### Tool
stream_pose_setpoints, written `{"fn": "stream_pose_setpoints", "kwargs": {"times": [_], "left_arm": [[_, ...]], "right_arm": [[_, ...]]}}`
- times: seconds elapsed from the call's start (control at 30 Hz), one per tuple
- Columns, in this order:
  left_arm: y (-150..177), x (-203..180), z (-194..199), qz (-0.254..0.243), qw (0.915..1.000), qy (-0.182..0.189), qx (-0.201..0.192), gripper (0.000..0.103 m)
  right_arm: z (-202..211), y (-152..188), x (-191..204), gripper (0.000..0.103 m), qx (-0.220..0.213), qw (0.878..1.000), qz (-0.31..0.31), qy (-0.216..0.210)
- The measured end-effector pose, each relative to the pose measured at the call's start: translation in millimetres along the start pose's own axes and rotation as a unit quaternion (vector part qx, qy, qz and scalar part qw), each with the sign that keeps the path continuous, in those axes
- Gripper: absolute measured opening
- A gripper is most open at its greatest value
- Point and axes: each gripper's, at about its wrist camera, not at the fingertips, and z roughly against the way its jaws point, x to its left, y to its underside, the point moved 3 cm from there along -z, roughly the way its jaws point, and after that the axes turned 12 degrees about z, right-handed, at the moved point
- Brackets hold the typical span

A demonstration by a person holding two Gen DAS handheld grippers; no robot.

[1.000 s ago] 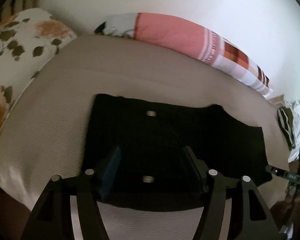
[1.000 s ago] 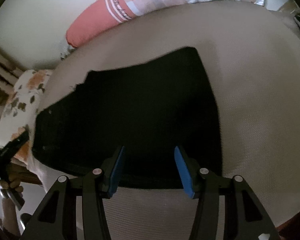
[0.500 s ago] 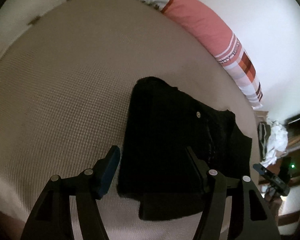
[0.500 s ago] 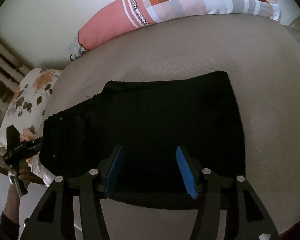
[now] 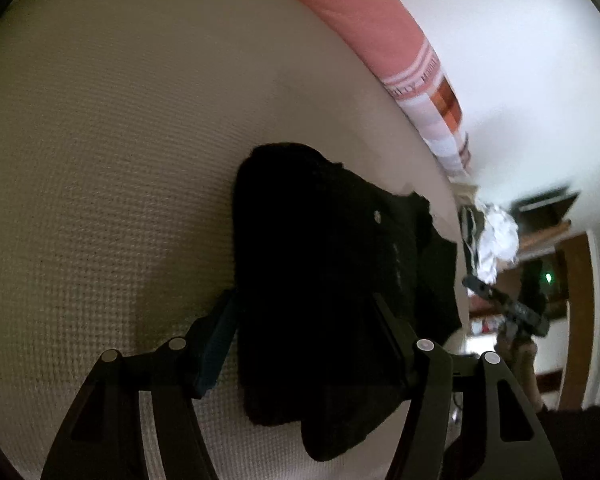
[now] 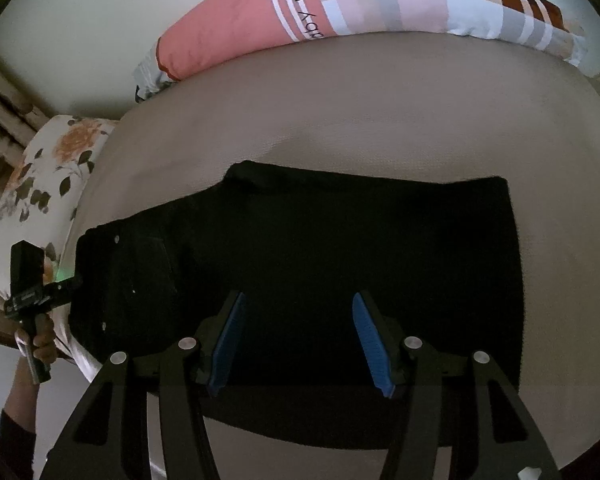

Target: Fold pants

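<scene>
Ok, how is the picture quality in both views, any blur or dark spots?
Left wrist view: motion-smeared, worst toward the right edge, and the black pants are a detail-less dark mass. Right wrist view: sharper, the bolster pillow lettering is partly legible, though the pants stay underexposed. Both views show fisheye bending.

The black pants (image 6: 320,248) lie folded flat on the beige bed (image 6: 380,112), waist end toward the left edge. The right gripper (image 6: 300,332) hangs over their near part, its blue pads (image 6: 228,344) standing apart with nothing pinched between them. At the far left, a hand (image 6: 40,344) holds the left gripper (image 6: 30,280) beside the waist end. A floral pillow (image 6: 44,184) sits at the bed's left end, and a long pink and checked bolster (image 6: 340,12) lies along the far side against the wall.
</scene>
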Motion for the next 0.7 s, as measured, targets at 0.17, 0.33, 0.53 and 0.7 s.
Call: {"fn": "stream_pose_setpoints", "kwargs": {"times": [0.17, 0.33, 0.53, 0.7], "left_arm": [[-9, -1, -11, -0.009, 0.9992, 0.027, 0.028, 0.055], [-13, -9, -30, -0.003, 0.9994, 0.035, 0.005, 0.033], [10, -27, -17, 0.033, 0.9962, -0.013, -0.08, 0.027], [28, -58, 0, 0.077, 0.9893, 0.002, -0.123, 0.02]], "right_arm": [[-8, -3, 12, 0.053, 0.005, 1.0, -0.001, -0.014], [-12, -3, 22, 0.053, 0.004, 1.0, 0.0, -0.025], [5, 1, 16, 0.054, -0.029, 0.999, 0.004, -0.016], [23, 10, -9, 0.055, -0.067, 0.997, -0.033, -0.017]]}}
